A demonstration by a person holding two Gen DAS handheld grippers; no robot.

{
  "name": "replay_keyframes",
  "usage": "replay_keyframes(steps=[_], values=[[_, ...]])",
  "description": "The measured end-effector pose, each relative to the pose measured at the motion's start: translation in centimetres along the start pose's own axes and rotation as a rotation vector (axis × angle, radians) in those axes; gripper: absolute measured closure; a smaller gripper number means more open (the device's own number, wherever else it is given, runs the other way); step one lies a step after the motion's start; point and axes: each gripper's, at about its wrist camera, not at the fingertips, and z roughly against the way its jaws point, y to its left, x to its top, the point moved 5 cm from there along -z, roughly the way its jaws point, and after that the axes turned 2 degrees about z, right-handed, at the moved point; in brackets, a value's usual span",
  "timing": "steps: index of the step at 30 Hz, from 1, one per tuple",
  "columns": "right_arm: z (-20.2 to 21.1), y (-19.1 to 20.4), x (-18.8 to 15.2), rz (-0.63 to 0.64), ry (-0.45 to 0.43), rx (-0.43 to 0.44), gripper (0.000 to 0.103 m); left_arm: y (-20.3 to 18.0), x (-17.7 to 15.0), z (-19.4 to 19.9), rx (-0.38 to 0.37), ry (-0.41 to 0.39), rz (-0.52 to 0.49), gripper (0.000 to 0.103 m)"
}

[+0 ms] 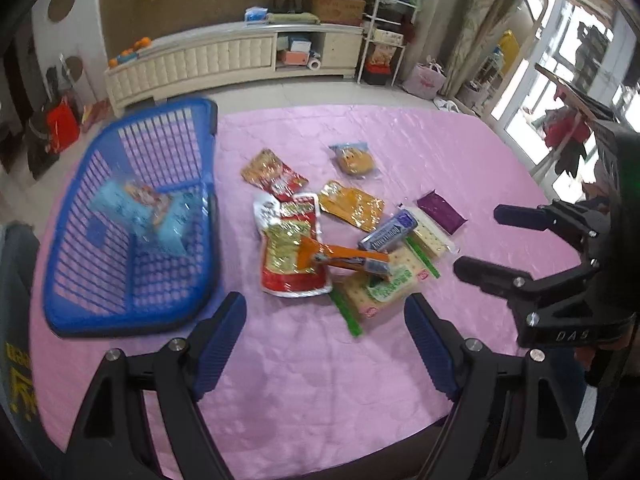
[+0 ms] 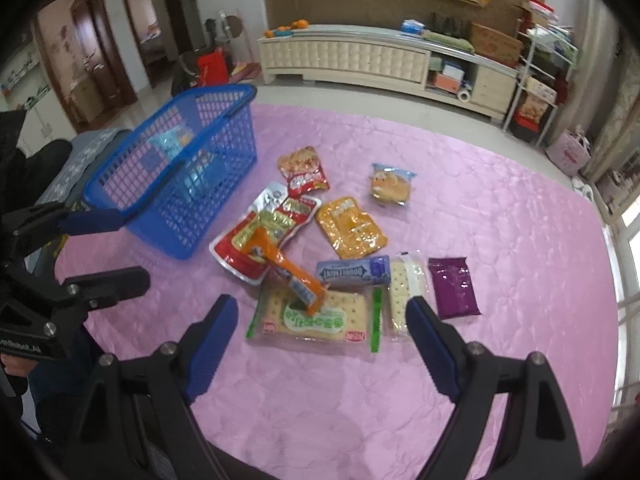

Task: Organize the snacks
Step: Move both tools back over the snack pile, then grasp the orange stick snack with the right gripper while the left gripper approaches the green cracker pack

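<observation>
Both tongs, left tongs point(image 1: 324, 332) and right tongs point(image 2: 320, 336), gape empty above the pink desk point(image 1: 300, 380). One blue pack point(image 1: 160, 216) sits in the basket point(image 1: 132, 312) left of them; the snacks point(image 2: 316, 320) ahead remain unsorted.

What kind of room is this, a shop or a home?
Most likely a home living room: a long low cabinet along the wall, a wooden doorway to other rooms, and snacks on a pink quilted cloth.
</observation>
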Motion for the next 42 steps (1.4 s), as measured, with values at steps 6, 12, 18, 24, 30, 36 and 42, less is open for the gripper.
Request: replay_keyframes(steps=[6,12,18,24,30,36,42], values=[[-3.5,0.4,-1.5,0.139,0.026,0.057,0.015,-1.0,-2.9,-2.1,0.035,0.019,-0.011,0.023],[-7.0,1.4,-2.0,0.240,0.050,0.093,0.031,-0.1,-4.3,-4.5,0.056,0.060,0.027,0.023],[-9.2,2.7,-1.4,0.331,0.095,0.138,0.032,0.7,-4.5,-5.8,0.049,0.084,0.055,0.023],[-11.4,2.8,-0.1,0.340,0.155,0.176,0.032,1.4,-4.5,-6.7,0.042,0.101,0.067,0.023],[-13.0,3.6,0.6,0.432,0.160,0.133,0.041,1.7,-4.6,-7.1,0.039,0.111,0.060,0.023],[-13.8,4.3,0.4,0.466,0.202,0.172,0.077,1.9,-4.5,-7.4,0.033,0.117,0.064,0.023],[-11.3,3.1,0.2,0.370,0.165,0.170,0.079,1.1,-4.2,-7.0,0.012,0.107,0.024,0.023]])
